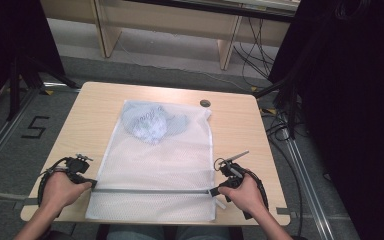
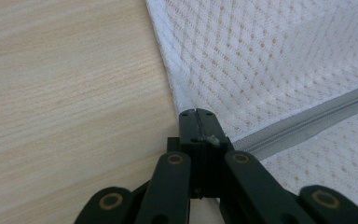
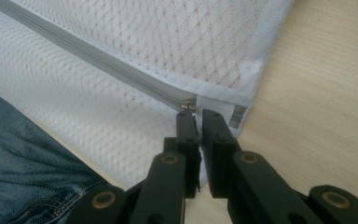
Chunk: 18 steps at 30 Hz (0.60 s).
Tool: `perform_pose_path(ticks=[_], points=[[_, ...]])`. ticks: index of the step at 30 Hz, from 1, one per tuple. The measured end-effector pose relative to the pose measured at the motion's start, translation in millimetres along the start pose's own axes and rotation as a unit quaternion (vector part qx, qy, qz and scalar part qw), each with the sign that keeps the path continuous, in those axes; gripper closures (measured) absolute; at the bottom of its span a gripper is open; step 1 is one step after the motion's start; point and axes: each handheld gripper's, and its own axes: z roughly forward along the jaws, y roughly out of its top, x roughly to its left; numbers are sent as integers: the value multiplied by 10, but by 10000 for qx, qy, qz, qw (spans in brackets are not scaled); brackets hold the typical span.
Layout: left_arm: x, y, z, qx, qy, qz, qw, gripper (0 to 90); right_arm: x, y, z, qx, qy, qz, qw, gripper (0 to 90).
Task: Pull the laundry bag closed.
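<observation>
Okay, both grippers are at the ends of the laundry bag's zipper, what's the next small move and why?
Probably draw the right hand-held gripper along the zipper toward the left hand-held gripper, which pinches the mesh bag edge at the far end. The right jaws look shut at the slider, and the garment lies inside.

Bare table (image 1: 90, 115) flanks the mesh bag (image 1: 155, 165) on both sides; a small dark disc (image 1: 205, 103) sits just beyond its far corner.

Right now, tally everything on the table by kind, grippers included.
Mesh laundry bag, white with a grey zipper: 1
Bundled garment inside the bag: 1
Small dark round disc: 1
Grippers: 2, the left gripper and the right gripper
Total: 5
</observation>
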Motion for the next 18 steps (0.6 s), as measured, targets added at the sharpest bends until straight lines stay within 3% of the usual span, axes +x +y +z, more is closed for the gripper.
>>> perform_pose_path(ticks=[5,6,8,9,11,12,13,18], points=[[-7,-12,0,-54,19,-19,10000,900,-5,-10,-47,-122,79,71,9999,858],[-5,-18,1,-99,36,-1,9999,900,-36,-18,-55,-375,24,-79,9993,823],[0,-22,-11,-113,102,49,9999,897,-3,-26,-91,-414,113,202,9989,770],[0,-22,-11,-113,102,49,9999,894,-3,-26,-91,-414,113,202,9989,770],[11,-17,-64,-284,158,170,9993,887,-53,-35,-89,-679,5,45,9977,692],[25,-3,-92,-319,188,345,9987,880,-64,-36,-85,-731,-22,70,9973,674],[18,-2,-110,-358,202,389,9984,867,-106,-32,-59,-957,-49,-216,9952,665],[-23,-11,-127,-615,187,407,9971,818,-151,-37,-79,-1215,-186,-167,9923,630]])
